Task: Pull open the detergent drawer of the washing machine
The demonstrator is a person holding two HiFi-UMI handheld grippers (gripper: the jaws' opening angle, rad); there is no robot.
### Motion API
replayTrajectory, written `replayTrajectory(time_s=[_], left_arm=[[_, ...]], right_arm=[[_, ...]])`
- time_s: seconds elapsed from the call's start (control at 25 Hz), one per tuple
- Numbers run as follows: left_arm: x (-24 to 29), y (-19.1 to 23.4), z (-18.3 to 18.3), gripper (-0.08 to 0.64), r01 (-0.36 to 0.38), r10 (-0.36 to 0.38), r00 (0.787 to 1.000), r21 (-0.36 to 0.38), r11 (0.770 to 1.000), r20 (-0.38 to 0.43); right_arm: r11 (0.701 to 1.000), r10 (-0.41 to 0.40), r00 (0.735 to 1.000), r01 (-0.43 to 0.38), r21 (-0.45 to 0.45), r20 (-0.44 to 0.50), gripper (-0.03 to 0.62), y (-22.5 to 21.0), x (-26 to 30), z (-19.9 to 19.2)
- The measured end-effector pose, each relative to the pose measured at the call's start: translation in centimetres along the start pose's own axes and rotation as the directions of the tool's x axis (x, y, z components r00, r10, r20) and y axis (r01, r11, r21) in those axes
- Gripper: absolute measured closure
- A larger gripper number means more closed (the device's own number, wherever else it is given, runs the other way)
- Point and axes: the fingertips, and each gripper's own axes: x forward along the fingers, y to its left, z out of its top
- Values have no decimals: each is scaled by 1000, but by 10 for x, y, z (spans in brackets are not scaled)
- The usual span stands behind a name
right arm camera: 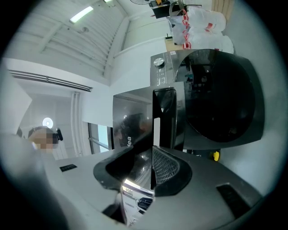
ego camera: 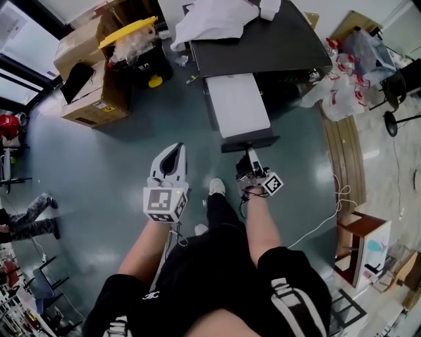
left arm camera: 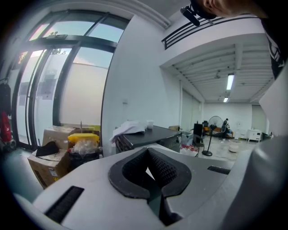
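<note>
The washing machine (ego camera: 263,39) shows as a dark top at the upper middle of the head view. Its long white detergent drawer (ego camera: 238,105) stands pulled out toward me, ending in a dark front panel (ego camera: 248,142). My right gripper (ego camera: 250,158) is shut on that panel. In the right gripper view the glossy black panel (right arm camera: 164,117) runs between the pads (right arm camera: 168,168), with the machine's dark round door (right arm camera: 220,99) beside it. To the left of the drawer my left gripper (ego camera: 170,158) hangs free over the floor, shut and empty, and points past the machine (left arm camera: 148,134).
Cardboard boxes (ego camera: 89,72) and a yellow-lidded bin (ego camera: 131,29) stand at the far left of the machine. White cloth (ego camera: 217,20) lies on its top. Plastic bags (ego camera: 342,79) are heaped to the right. A white cable (ego camera: 329,210) trails across the floor near a small cabinet (ego camera: 362,243).
</note>
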Motion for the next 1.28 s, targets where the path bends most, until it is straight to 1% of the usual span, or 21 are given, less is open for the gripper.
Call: replayTrajectory(time_s=[0.32,0.6,0.84,1.0,1.08,1.16,1.24,1.28], left_arm=[[-3,-8,4,558,19,-19,1000,8,1000,-1],[-6,-6,8,558,28,-28,1000,17,999,0],[-13,-6,10,558,29,-29,999,24,999,12],[-20,-4,12,558,31,-32,999,22,999,21],[-23,-4,15,558,31,-31,999,22,999,30],[-28,-5,19,558,29,-30,999,22,999,38],[-34,-5,23,558,28,-29,998,20,999,47],[-37,-5,25,558,26,-27,998,18,999,50]], right_arm=[[1000,-25,1000,25,-7,-4,468,0,-13,-1],[997,-73,997,73,-2,17,468,-7,-16,-3],[988,-152,988,152,0,31,469,-17,-21,-5],[982,-187,982,188,-11,39,468,-16,-22,-7],[975,-220,974,221,-18,45,468,-16,-23,-7],[961,-270,962,272,-44,48,468,-16,-24,-8],[936,-334,942,336,-102,39,473,-16,-26,-10],[919,-368,929,368,-143,30,512,-15,-27,-13]])
